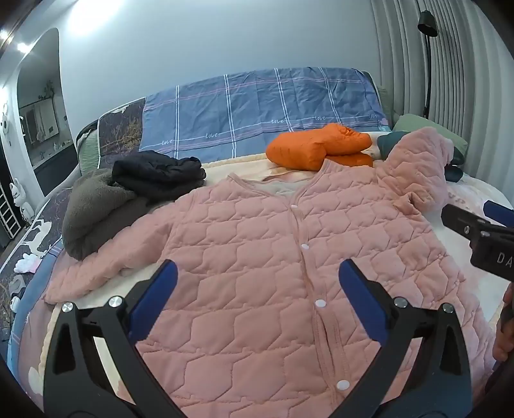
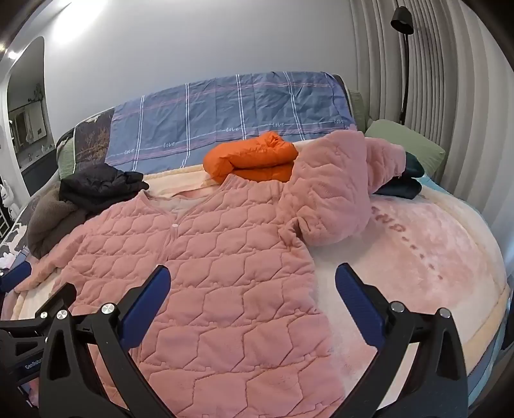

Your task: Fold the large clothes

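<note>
While you look along your left tool (image 1: 257,276), its 2 blue pads stand spread wide with nothing between them, hovering over the lower front of the pink quilted jacket (image 1: 263,244). That jacket lies face up on the bed (image 1: 465,196), snapped shut down the middle with 4 white snaps showing. Its one sleeve stretches flat toward the left edge, while the other sleeve (image 1: 417,170) is bunched up at the far right. Beyond the collar sits a folded orange garment (image 1: 314,148); to the left lie a black garment (image 1: 157,173) on a brown fleece one (image 1: 93,209). A blue plaid sheet (image 1: 257,106) covers the headboard. Your right tool (image 1: 475,225) juts in from the right edge.

From the right wrist, your right tool (image 2: 253,279) is likewise spread, pinching nothing, poised over the jacket's (image 2: 199,257) side hem and the pale pink blanket (image 2: 417,257) beside it. The bunched sleeve (image 2: 331,193) rests just beside the orange garment (image 2: 253,157). A green pillow (image 2: 404,144) and a black lamp (image 2: 401,16) stand at the far right.
</note>
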### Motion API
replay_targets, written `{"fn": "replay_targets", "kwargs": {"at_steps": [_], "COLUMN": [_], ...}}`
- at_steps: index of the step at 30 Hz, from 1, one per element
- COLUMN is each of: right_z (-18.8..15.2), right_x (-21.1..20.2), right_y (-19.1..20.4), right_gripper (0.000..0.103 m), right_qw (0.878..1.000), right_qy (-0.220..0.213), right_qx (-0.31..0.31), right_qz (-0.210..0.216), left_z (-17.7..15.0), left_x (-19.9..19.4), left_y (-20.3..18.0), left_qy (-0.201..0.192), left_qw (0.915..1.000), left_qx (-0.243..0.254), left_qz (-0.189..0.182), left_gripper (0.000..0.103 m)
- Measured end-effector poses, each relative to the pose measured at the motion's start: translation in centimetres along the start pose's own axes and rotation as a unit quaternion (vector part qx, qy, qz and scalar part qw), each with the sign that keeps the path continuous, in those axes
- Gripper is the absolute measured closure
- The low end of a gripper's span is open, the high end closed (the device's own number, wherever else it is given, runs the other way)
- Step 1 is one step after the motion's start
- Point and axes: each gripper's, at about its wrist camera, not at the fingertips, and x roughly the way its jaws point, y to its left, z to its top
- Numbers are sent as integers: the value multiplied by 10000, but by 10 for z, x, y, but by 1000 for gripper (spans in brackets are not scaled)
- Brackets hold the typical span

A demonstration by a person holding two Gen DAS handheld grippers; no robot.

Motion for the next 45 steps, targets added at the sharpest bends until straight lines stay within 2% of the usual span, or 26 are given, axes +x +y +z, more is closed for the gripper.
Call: {"fn": "replay_targets", "kwargs": {"at_steps": [15, 20, 24, 30, 35, 41, 45], "right_z": [-9, -10, -11, -12, -12, -12, -14], "right_x": [12, 12, 12, 9, 7, 7, 7], "right_y": [0, 1, 3, 8, 10, 10, 12], "right_gripper": [1, 1, 1, 1, 1, 1, 1], "right_qw": [9997, 9996, 9996, 9996, 9995, 9995, 9994], "right_qy": [226, 245, 237, 231, 226, 224, 257], "right_qx": [-26, -25, -55, -134, -161, -159, -168], "right_qz": [90, 99, 122, 134, 143, 142, 157], "left_z": [-1, -1, -3, -2, -3, -5, -8], "left_x": [6, 3, 0, -4, -3, 13, 17], "left_y": [2, 3, 2, 1, 2, 15, 19], "left_qy": [71, -85, -220, -305, -153, 518, 696], "left_qw": [9998, 9995, 9996, 9993, 9998, 9982, 9968], "left_qx": [-168, -182, -101, -23, 86, -260, -308], "left_qz": [109, 238, 150, 207, 90, 145, 263], "left_gripper": [2, 2, 2, 2, 6, 8, 7]}}
